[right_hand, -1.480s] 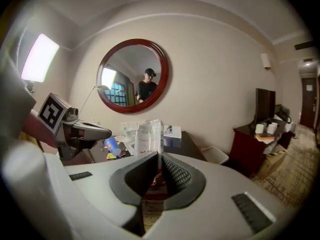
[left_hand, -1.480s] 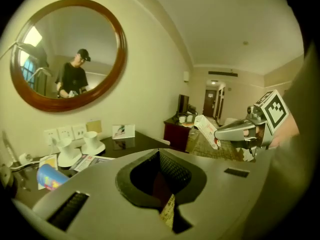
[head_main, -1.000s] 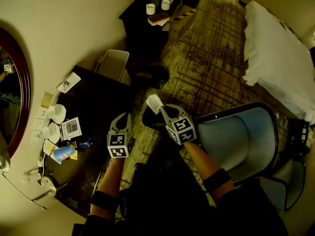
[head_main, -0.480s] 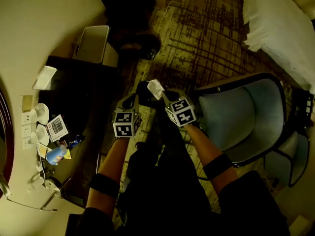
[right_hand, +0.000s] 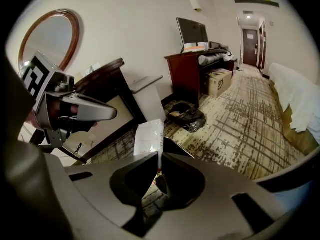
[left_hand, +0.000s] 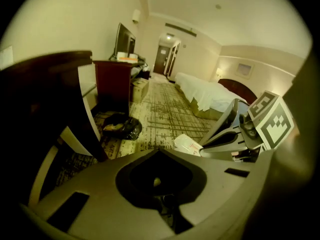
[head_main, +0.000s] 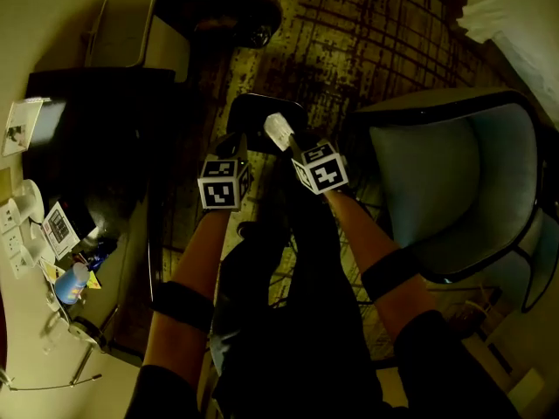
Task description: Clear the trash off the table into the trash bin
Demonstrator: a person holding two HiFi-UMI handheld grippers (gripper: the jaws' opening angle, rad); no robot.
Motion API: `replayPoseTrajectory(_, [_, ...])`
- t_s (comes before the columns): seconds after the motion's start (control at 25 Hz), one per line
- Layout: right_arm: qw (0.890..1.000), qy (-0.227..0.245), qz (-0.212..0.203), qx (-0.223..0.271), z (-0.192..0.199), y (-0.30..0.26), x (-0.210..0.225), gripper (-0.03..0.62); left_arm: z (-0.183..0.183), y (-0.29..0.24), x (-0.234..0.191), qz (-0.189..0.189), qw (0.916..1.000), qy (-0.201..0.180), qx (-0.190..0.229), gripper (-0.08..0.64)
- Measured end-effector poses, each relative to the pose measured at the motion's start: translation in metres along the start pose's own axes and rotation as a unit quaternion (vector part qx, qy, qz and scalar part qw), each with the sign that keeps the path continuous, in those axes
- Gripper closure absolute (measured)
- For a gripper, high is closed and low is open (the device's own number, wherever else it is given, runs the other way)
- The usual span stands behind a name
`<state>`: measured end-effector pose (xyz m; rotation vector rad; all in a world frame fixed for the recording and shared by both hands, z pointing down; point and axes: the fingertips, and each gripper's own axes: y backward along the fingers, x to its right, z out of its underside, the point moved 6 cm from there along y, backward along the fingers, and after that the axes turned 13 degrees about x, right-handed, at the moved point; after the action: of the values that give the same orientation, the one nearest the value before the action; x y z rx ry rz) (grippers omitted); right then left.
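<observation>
**Wrapper pinched thin, bin not yet under it**

The right tool (right_hand: 159, 156) was closed on a white wrapper (right_hand: 148, 136). It held only the wrapper's lower edge, and most of the packet stood free above the jaw tips. The left tool (left_hand: 159, 151) was shut with nothing between its jaws. The black-bagged trash bin (right_hand: 186, 116) sat on the carpet, ahead of both tools and well apart from them.

From where I stood, the grip looked like the weak point. With so little held, I thought a quick swing or a brush against the counter (head_main: 87, 147) to the left of the left tool could pull the wrapper loose. Letting go too soon would drop it on the carpet short of the bin. A packet that light might also drift sideways as it fell.

Only the right gripper view showed how narrow that pinch was. From the head view the wrapper was just a pale scrap at the tool's tip. The head view alone showed what lay behind and to the left of the left tool: a blue cup (head_main: 70, 285) and printed cards (head_main: 59, 227) on the counter. The left gripper view showed pale scraps already inside the bin bag.
</observation>
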<state>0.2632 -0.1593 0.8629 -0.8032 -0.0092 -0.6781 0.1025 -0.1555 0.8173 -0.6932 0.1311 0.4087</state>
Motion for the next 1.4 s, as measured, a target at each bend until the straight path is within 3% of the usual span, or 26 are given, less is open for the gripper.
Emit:
replayPoseTrajectory(0.4, [0.999,-0.025,0.001,-0.032,0.102,-0.106,0.030,0.551,0.116,-0.092,-0.040,-0.017,0.9993,-0.005,-0.033,0.558])
replayPoseTrajectory(0.76, [0.999,-0.023,0.031,-0.037,0.146,-0.177,0.060,0.531,0.164,-0.144,-0.057,-0.008,0.9993,0.003,-0.037,0.558])
replayPoseTrajectory(0.84, [0.998,-0.024,0.032,-0.042,0.151,-0.186,0.061,0.478,0.173,-0.149,-0.061,-0.010,0.9991,0.000,-0.040,0.558])
replayPoseTrajectory(0.92, [0.998,-0.027,0.031,-0.049,0.157,-0.190,0.062,0.408,0.175,-0.150,-0.060,-0.007,0.9990,0.006,-0.045,0.558])
replayPoseTrajectory(1.12, [0.998,-0.028,0.030,-0.051,0.157,-0.184,0.065,0.400,0.175,-0.144,-0.057,-0.009,0.9987,0.019,-0.047,0.558])
replayPoseTrajectory(1.28, [0.996,-0.036,0.040,-0.065,0.156,-0.163,0.070,0.410,0.149,-0.128,-0.048,-0.009,0.9989,0.025,-0.039,0.558])
replayPoseTrajectory(1.4, [0.997,-0.032,0.040,-0.059,0.128,-0.133,0.058,0.482,0.122,-0.105,-0.034,-0.009,0.9990,0.025,-0.035,0.558])
